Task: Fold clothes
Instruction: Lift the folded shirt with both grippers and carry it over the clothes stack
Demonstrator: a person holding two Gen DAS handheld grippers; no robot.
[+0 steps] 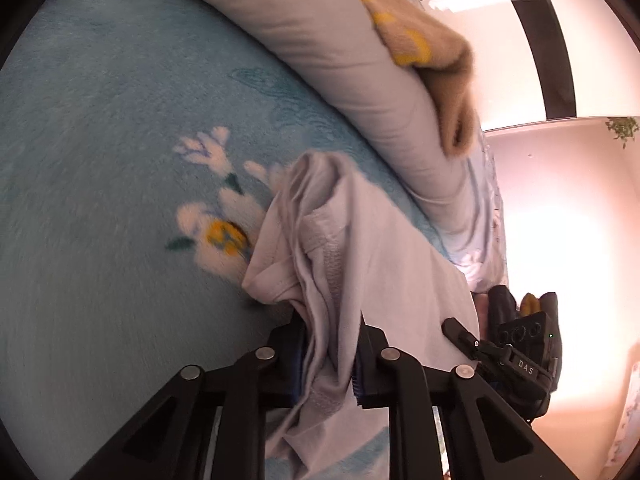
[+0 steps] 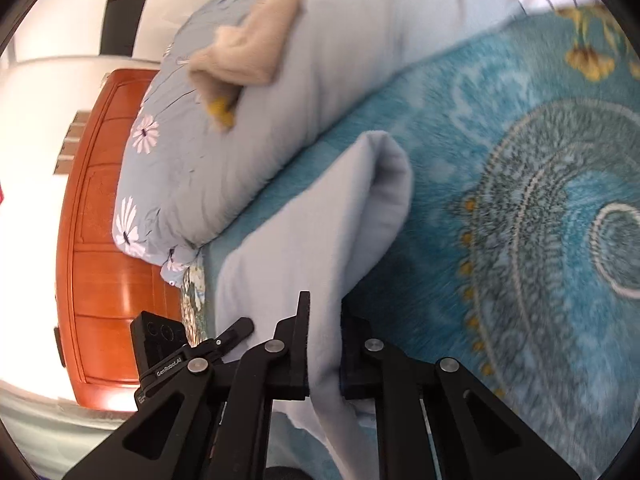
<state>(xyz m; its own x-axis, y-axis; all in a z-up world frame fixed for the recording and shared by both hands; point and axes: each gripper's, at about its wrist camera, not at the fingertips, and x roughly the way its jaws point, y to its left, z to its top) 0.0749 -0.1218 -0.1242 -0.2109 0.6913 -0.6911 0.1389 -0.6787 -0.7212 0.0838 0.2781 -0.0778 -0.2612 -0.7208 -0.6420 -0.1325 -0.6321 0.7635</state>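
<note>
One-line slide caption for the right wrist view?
Right gripper clamps a fold of pale blue garment above a teal patterned blanket, beside a floral pillow.

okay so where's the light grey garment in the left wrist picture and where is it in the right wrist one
Left wrist view: the light grey garment runs from lower centre up to mid-frame, bunched and pinched by the left hand-held gripper.
Right wrist view: the garment hangs in a folded loop from bottom centre up toward the middle, clamped in the right hand-held gripper.
Shared landmark: the pale blue pillow with the tan cloth lying on it, above the garment.
</note>
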